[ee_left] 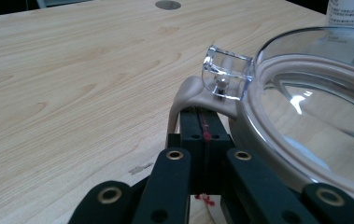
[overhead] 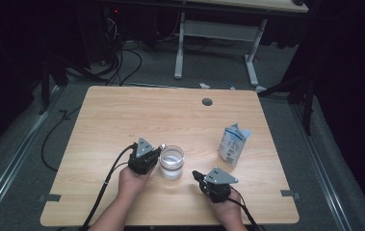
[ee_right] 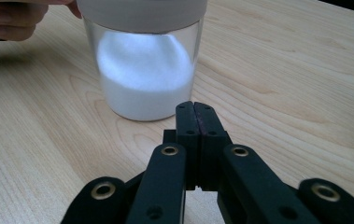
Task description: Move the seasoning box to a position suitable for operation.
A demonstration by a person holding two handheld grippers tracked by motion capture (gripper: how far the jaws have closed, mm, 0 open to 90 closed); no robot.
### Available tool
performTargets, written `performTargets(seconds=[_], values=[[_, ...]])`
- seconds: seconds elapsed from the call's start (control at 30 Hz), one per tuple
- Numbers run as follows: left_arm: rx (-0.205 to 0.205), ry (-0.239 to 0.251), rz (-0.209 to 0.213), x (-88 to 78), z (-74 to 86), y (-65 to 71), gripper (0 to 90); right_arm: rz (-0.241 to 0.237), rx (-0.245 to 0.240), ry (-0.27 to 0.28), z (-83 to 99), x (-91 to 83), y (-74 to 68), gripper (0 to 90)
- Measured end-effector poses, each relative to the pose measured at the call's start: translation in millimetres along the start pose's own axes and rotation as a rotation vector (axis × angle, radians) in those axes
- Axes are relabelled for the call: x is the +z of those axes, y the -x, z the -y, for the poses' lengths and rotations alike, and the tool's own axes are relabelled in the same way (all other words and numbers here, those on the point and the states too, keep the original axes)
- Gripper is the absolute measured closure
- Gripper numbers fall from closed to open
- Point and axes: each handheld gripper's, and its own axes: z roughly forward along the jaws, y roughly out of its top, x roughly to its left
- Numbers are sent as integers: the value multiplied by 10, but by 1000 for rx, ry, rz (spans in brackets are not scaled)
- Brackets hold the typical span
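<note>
Cutting across the right edge of the left gripper view, the clear lid (ee_left: 315, 116) of the jar (overhead: 172, 162) shows in part, and the glare on it makes it hard to tell what lies beneath. A clear plastic latch (ee_left: 225, 72) and a beige tab (ee_left: 188, 93) stick out from its rim; the left gripper (ee_left: 202, 126) has its jaws pressed flat together right at that tab, though whether the tab is pinched between them or merely lies past their tips cannot be made out. In the high view the left gripper (overhead: 144, 155) sits just beside the jar's left side, near the front middle of the table (overhead: 122, 120). The jar is a short glass one and holds white powder (ee_right: 142, 81), heaped higher at the middle and filling about the lower half; its top is cut off in the right gripper view. The right gripper (ee_right: 196, 122) points at the jar from close by, jaws closed on nothing, their tips short of the glass. A white pouch (overhead: 233, 143) with blue print stands well to the right of the jar, its top open or torn; the print is too small to read and its contents are hidden. A hand (ee_right: 6, 18) is cut off at the upper left corner of the right gripper view.
</note>
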Motion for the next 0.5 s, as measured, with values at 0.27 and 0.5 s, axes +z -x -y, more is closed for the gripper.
performTargets(seconds=[0.27,0.5], values=[[-32,8,-25,-151,83,-22,900,-5,-1,4,1,1,-11,896],[-51,11,-38,-156,79,-82,900,-6,-6,-1,-2,12,-27,896]])
